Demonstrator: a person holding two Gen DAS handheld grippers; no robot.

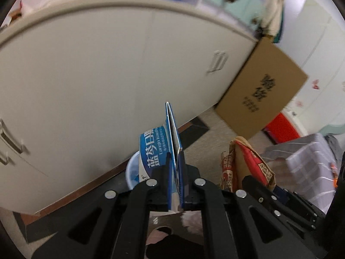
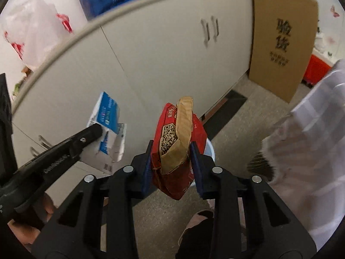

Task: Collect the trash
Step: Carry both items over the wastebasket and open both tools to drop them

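My left gripper (image 1: 175,157) is shut on a flattened blue and white carton (image 1: 155,151), held in the air in front of the white cabinet. The carton also shows in the right wrist view (image 2: 106,127), with the left gripper (image 2: 98,129) clamped on its edge. My right gripper (image 2: 170,151) is shut on a crumpled red and brown paper bag (image 2: 174,142) with a QR code. That bag also shows at the right in the left wrist view (image 1: 243,164). A small white and blue bin (image 1: 134,170) stands on the floor below both items; its rim peeks out behind the bag (image 2: 210,149).
White cabinet doors (image 1: 97,82) fill the background. A brown cardboard box (image 2: 280,38) leans by the cabinet's end. A red crate (image 2: 317,69) sits beyond it. A pale checked cloth (image 2: 312,129) is at the right. Speckled floor (image 2: 168,213) and a foot in a slipper (image 2: 196,222) are below.
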